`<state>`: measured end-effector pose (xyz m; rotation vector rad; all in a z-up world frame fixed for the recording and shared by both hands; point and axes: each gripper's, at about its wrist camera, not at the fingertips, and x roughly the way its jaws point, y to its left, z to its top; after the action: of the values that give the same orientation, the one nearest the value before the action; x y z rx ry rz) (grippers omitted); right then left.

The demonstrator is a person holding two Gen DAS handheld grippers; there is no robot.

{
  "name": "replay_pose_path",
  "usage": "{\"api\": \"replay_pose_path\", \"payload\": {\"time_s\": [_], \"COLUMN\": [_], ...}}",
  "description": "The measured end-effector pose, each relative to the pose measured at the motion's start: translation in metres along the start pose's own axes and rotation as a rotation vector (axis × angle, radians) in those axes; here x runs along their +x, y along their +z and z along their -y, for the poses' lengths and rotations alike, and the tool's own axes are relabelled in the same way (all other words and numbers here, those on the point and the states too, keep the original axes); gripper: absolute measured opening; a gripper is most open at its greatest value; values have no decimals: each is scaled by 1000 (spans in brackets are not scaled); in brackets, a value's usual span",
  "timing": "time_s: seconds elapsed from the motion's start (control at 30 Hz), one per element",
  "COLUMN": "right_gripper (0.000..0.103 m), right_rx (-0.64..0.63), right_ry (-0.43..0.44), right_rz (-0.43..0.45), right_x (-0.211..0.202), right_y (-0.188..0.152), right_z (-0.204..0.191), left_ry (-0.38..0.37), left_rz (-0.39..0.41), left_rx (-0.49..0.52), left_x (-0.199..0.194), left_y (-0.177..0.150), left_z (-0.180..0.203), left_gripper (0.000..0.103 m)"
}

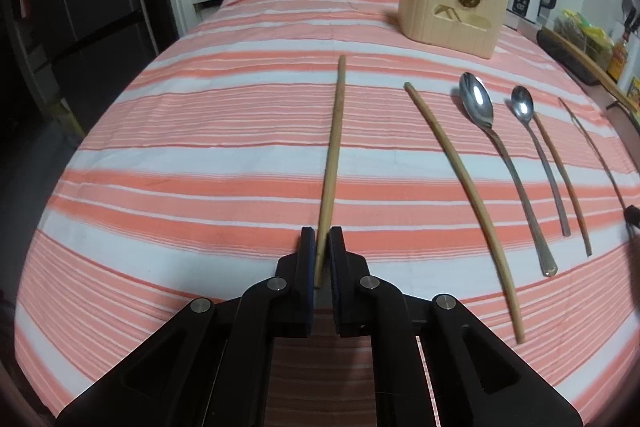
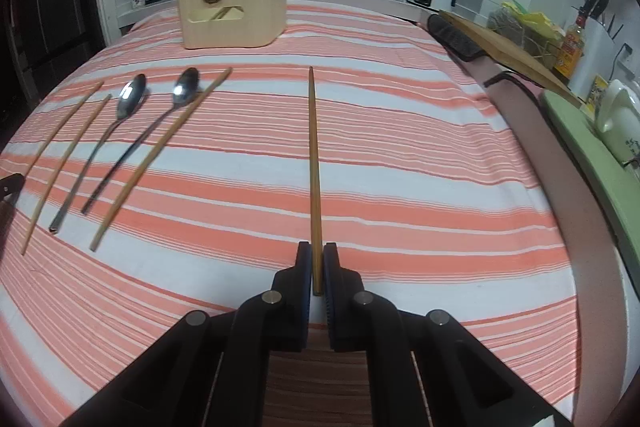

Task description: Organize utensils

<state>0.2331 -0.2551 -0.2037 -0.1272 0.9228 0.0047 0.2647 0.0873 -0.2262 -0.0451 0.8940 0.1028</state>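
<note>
Chopstick [image 1: 332,163] between left tongs [image 1: 322,251]

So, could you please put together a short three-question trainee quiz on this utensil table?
1. True or false: each tongs is shut on a chopstick.
2. How many metal spoons lie on the striped cloth? A) one B) two C) four
3. Fill in: the beige utensil holder already has ____ sticking out of it.

Key:
1. True: the left tongs grip the pale chopstick, and the right tongs grip the darker chopstick.
2. B: a large spoon and a small spoon on the striped cloth.
3. Chopsticks, in the utensil holder.
</note>
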Motion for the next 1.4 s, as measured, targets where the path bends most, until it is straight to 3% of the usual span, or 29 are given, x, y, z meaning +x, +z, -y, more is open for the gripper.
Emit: {"api": "replay_pose_path", "payload": {"time_s": [0.03,0.1,0.13,0.17,0.23,0.3,0.53,0.67,0.77,1.4], "right_gripper": [6,6,7,8,16,43,44,47,49,56], "right_rx": [6,4,2,0,-1,1,5,39,49,-6], "right_ry": [-7,-11,-7,2,23,42,58,111,126,129], "right_rz": [1,9,11,14,14,20,11,7,4,-3], "right_x": [1,2,2,3,4,3,5,6,5,2], "right_y": [0,0,0,1,0,-1,-3,-4,-7,-12], "right_z": [7,18,20,22,24,25,28,35,40,37], "left_ry": [-9,-40,-52,-64,-88,-87,-102,-86,-76,-100], "left_rz": [0,-3,-3,-9,-28,-27,-32,-40,-69,-88], "left_rx": [5,21,32,44,74,107,78,125,102,115], "left_x": [1,1,1,1,0,-4,-10,-2,7,10], "left_y": [0,0,-1,-2,-8,-13,-20,-13,-9,-5], "left_z": [-2,-7,-8,-8,-7,-5,-19,-7,-9,-13], "left_gripper": [9,20,39,66,78,78,81,92,103,103]}}
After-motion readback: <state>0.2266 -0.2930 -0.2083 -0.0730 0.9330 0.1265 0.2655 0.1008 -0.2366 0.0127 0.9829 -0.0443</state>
